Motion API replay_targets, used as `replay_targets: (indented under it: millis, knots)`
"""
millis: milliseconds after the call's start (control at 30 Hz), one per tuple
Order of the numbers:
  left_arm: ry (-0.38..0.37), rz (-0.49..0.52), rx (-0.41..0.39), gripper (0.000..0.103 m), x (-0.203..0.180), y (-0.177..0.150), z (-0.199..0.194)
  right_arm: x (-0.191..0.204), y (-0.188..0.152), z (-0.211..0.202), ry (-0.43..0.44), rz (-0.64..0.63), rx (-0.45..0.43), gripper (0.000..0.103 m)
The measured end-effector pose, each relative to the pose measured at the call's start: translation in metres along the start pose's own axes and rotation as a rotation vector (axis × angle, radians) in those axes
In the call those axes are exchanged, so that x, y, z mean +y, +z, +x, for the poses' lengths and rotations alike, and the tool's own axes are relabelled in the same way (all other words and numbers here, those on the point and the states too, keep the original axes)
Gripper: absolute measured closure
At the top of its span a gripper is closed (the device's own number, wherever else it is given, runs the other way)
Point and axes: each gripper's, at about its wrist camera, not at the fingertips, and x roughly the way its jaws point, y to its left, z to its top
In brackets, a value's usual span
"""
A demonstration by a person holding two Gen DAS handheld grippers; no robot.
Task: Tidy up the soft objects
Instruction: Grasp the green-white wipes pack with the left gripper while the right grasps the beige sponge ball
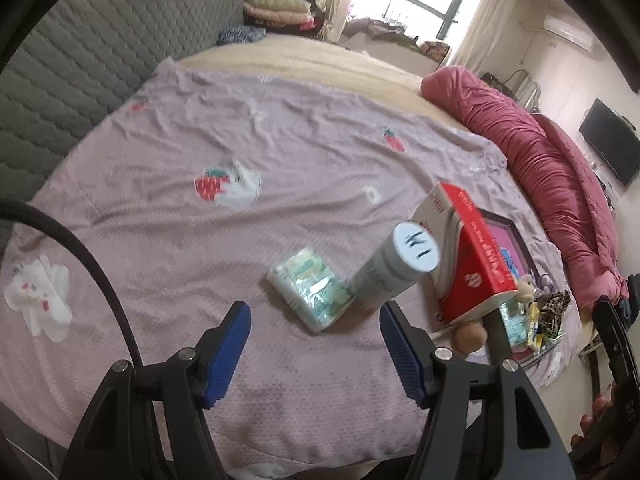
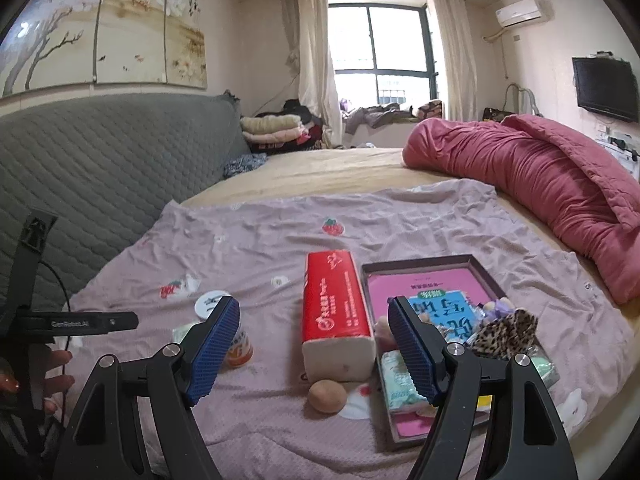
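The left hand-held gripper (image 1: 314, 354) hangs wide open and empty over the bed (image 1: 168, 208). The tissue pack (image 1: 310, 294), the soft thing nearest it, lies at 12 o'clock just beyond its tips, with the bottle (image 1: 394, 272) touching it at about 1 o'clock. A careless closing there could catch the bottle and tip it. The big red tissue block (image 2: 338, 316) stands between bottle and tray (image 2: 424, 266); the egg-like ball (image 2: 326, 396) at its near end could roll if bumped. The right hand-held gripper (image 2: 314, 354) is also wide open and empty, its right finger over the crowded tray, where it might snag the leopard cloth (image 2: 506, 332).
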Motion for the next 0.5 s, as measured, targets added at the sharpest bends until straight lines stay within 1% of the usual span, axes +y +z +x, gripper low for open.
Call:
replay_targets:
  millis: [267, 433, 500]
  knots:
    - [-0.037, -0.060, 0.074, 0.036, 0.012, -0.001, 0.052, 0.005, -0.018, 0.023, 0.009, -0.017, 0.065, 0.025]
    - [-0.035, -0.118, 0.133, 0.034, 0.017, 0.006, 0.087, 0.003, -0.031, 0.042, 0.004, -0.023, 0.112, 0.025]
    - [-0.035, -0.146, 0.142, 0.034, 0.018, 0.009, 0.096, 0.002, -0.035, 0.048, 0.003, -0.024, 0.129, 0.025]
